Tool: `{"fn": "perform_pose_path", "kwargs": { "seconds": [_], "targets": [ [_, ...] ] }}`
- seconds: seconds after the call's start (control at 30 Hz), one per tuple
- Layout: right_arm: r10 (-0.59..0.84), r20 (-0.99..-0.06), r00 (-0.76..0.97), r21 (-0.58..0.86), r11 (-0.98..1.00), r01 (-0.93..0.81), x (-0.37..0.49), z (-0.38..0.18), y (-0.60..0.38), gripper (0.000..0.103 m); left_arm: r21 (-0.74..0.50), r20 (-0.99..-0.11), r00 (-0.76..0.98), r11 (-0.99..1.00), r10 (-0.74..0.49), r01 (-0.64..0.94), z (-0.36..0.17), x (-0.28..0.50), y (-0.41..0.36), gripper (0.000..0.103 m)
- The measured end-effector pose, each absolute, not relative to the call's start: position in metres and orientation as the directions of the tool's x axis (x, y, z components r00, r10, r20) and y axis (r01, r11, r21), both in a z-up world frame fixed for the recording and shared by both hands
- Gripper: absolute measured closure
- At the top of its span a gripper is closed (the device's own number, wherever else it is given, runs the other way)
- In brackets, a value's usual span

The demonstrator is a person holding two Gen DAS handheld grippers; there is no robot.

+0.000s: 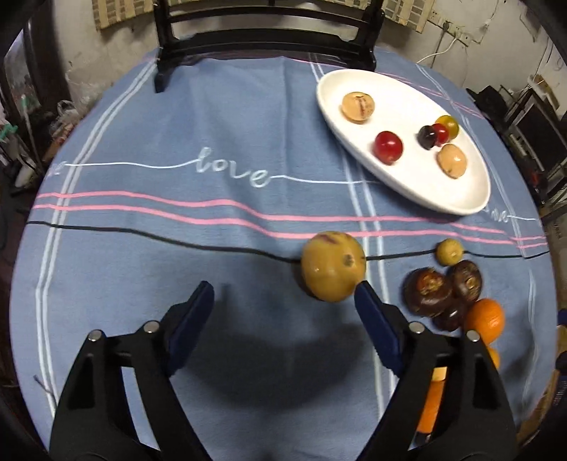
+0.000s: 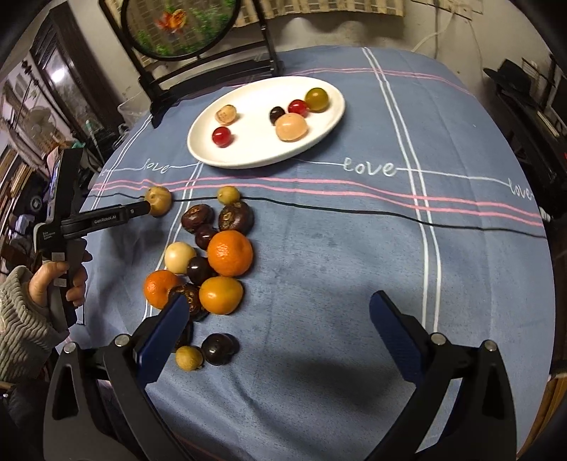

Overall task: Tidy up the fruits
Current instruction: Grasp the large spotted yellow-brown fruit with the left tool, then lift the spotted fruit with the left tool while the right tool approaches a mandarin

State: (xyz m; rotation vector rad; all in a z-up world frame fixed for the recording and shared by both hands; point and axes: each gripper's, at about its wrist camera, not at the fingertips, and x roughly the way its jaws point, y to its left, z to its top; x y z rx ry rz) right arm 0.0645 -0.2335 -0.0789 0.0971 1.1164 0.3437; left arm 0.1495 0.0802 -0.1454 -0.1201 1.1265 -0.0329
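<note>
A white oval plate (image 1: 471,198) (image 2: 329,120) holds several small fruits. A yellow-brown fruit (image 1: 333,271) (image 2: 160,200) lies on the blue cloth. My left gripper (image 1: 283,294) is open; its right fingertip (image 1: 366,296) touches that fruit, which lies ahead of the jaws, not between them. A pile of dark chestnut-like fruits (image 1: 428,292) (image 2: 235,216) and oranges (image 1: 485,319) (image 2: 230,252) lies beside it. My right gripper (image 2: 280,310) is open and empty, its left finger (image 2: 170,319) at the pile's near edge.
A dark wooden stand (image 1: 265,35) with a round picture (image 2: 177,25) stands at the table's far edge. A small yellow fruit (image 1: 449,251) (image 2: 228,194) lies near the pile. Room clutter surrounds the round table.
</note>
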Motion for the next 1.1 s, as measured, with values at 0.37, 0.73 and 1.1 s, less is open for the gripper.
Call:
{"fn": "perform_pose_path", "kwargs": {
  "seconds": [0.37, 0.73, 1.1],
  "targets": [
    [0.296, -0.873, 0.387, 0.237, 0.952, -0.194, 0.062, -0.081, -0.236, 0.001, -0.124, -0.897, 0.424, 0.992, -0.129, 0.039, -0.155, 0.168, 0.054, 0.032],
    [0.293, -0.878, 0.379, 0.230, 0.952, -0.204, 0.063, -0.081, -0.232, 0.001, -0.162, -0.889, 0.437, 0.987, -0.138, -0.018, -0.164, 0.170, 0.067, 0.058],
    [0.407, -0.834, 0.371, 0.312, 0.905, -0.291, 0.078, -0.093, -0.211, 0.005, -0.184, -0.897, 0.409, 0.983, -0.169, 0.003, -0.153, 0.091, 0.069, 0.058]
  ]
}}
